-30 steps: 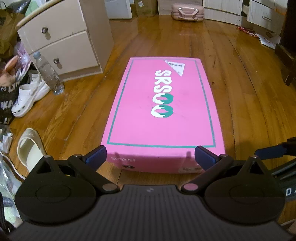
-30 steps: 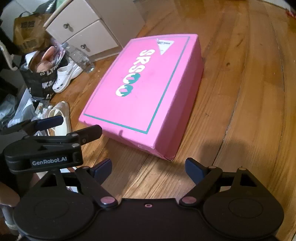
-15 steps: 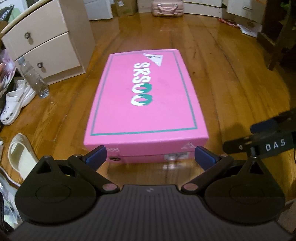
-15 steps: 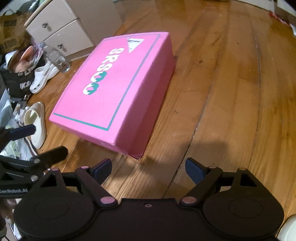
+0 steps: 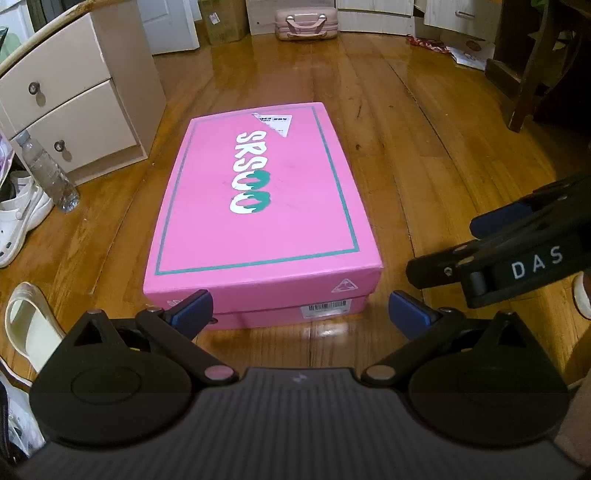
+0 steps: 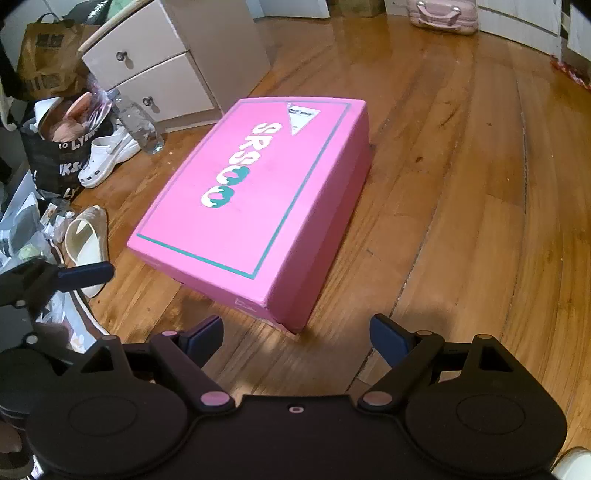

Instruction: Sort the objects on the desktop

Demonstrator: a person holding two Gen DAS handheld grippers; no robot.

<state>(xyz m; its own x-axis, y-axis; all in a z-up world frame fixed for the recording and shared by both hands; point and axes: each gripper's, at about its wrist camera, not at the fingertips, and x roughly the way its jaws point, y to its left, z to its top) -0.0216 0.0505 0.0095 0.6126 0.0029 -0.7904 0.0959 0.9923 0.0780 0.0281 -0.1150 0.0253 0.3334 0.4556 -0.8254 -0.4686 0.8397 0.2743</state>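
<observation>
A closed pink shoe box marked "SRS00" lies flat on the wooden floor; it also shows in the right wrist view. My left gripper is open and empty, just short of the box's near end. My right gripper is open and empty, above the floor by the box's near right corner. The right gripper also shows at the right edge of the left wrist view. A fingertip of the left gripper shows at the left of the right wrist view.
A beige two-drawer cabinet stands to the left, with a plastic bottle, white clogs, a cream slipper and bags near it. A pink case is far back. Dark furniture legs are at right.
Both grippers have pulled back and up from the box, so it looks smaller and its near end face shows. Both stayed open. The box has not moved.
</observation>
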